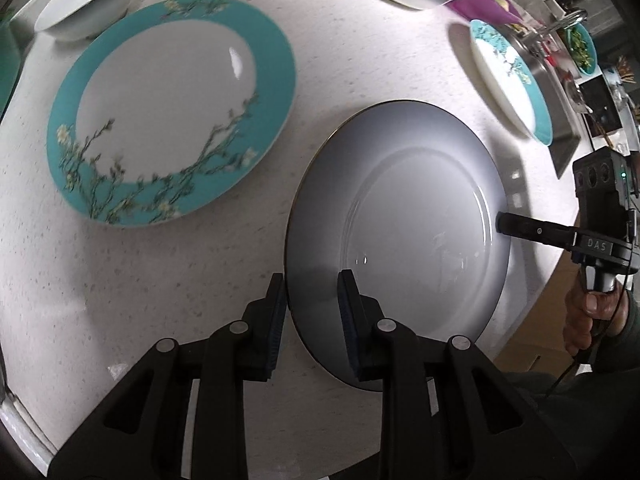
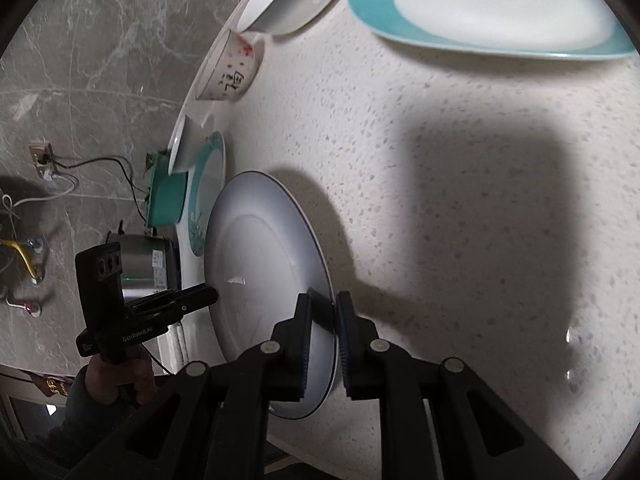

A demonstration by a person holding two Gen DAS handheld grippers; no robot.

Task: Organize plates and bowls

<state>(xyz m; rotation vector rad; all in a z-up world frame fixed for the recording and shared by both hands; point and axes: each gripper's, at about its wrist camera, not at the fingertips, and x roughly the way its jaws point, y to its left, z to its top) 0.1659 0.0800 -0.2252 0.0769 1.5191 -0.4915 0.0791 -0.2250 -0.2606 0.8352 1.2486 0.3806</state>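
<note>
Left tool and right tool both pinch the grey plate's rim
Plate sits near the worktop's front edge, beside the teal-rimmed plate

A white bowl is cut off by the top edge. The large teal-rimmed plate runs past the frame. Items beyond the sink are too small to identify.

Strong fisheye bending and dark corner vignetting are seen in both views, glare streaks are thrown on the grey plate and teal-rimmed plate, and a broad soft shadow is cast across the speckled countertop.
</note>
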